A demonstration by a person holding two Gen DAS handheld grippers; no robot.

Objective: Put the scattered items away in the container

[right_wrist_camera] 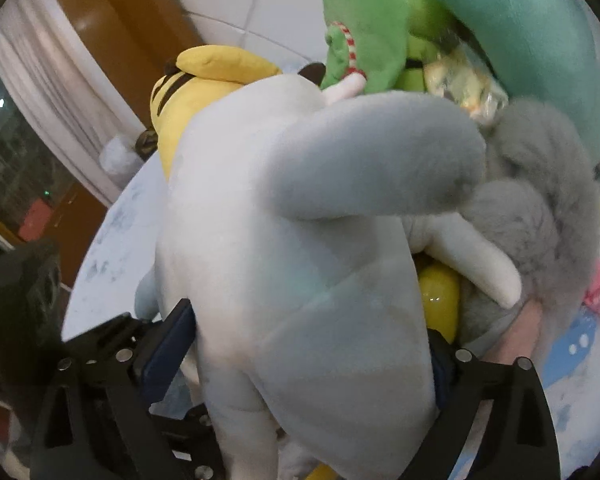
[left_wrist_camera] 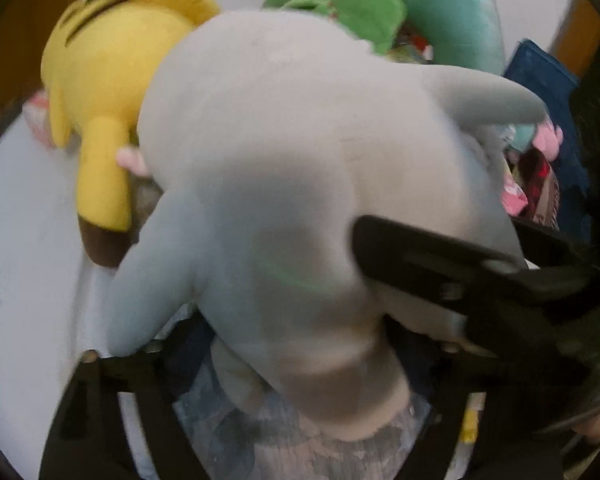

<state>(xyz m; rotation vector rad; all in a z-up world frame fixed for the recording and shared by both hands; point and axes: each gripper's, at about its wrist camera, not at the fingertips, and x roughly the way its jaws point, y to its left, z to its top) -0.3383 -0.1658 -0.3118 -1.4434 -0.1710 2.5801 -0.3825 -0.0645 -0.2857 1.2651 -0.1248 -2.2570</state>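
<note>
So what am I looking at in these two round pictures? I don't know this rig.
A person holds a two-finger gripper in each hand; a fisheye camera on each looks along its fingers. In the right wrist picture, the right gripper pinches a pale grey plush toy between its blue pads. The left wrist picture shows the same toy filling the view; the left gripper's fingers are mostly hidden, so its grip is unclear. Behind lie a yellow plush, a green plush and a teal plush on a white surface.

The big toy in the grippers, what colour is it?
Pale grey plush toy, with a darker grey fin; right wrist view shows it best.
</note>
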